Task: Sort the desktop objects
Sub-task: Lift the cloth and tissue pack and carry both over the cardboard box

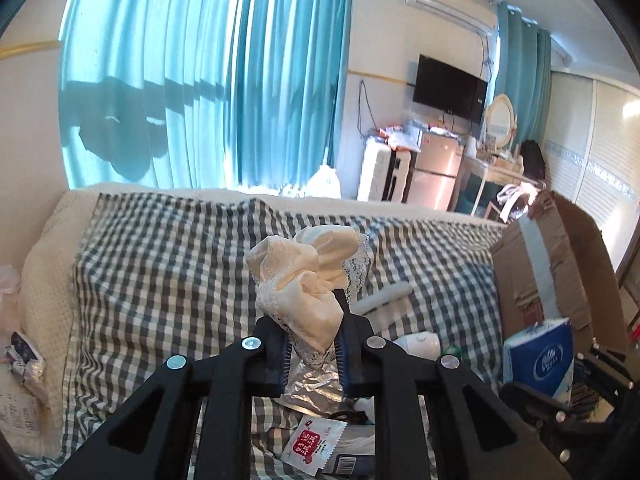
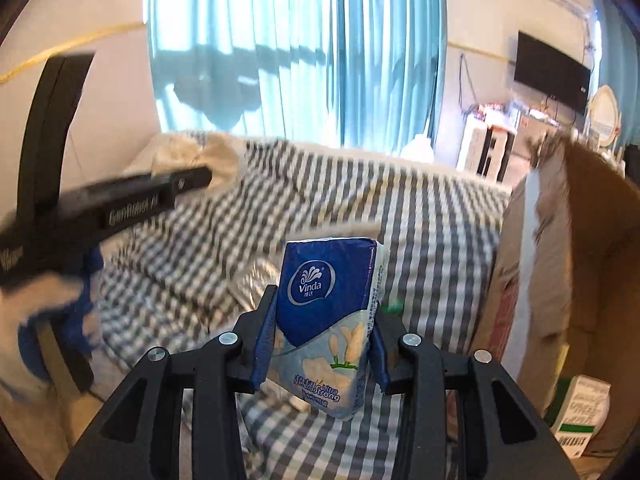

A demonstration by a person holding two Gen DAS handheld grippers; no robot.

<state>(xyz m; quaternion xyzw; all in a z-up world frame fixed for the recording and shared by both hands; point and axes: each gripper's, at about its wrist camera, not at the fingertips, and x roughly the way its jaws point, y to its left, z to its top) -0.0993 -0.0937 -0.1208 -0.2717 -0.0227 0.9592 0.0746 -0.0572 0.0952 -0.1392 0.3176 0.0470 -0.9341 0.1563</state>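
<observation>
A crumpled cream lace-trimmed cloth (image 1: pixel 304 280) sits pinched between the pads of the left gripper (image 1: pixel 312 354), whose jaws are drawn in close around its lower folds and hold it up above the checked bedspread (image 1: pixel 168 264). A blue Vinda tissue pack (image 2: pixel 326 320) stands upright in the right gripper (image 2: pixel 324 344), its jaws partly closed against the pack's two sides, also lifted clear of the bedspread. Below the cloth on the bedspread lie a silver foil wrapper (image 1: pixel 316 390) and, nearer the camera, a small white sachet with red print (image 1: pixel 312 442). A white remote control (image 1: pixel 384 296) lies on the bedspread just right of the cloth. An open cardboard box (image 1: pixel 548 264) stands at the bedspread's right edge. Beyond the bedspread hang teal curtains (image 1: pixel 208 80).
</observation>
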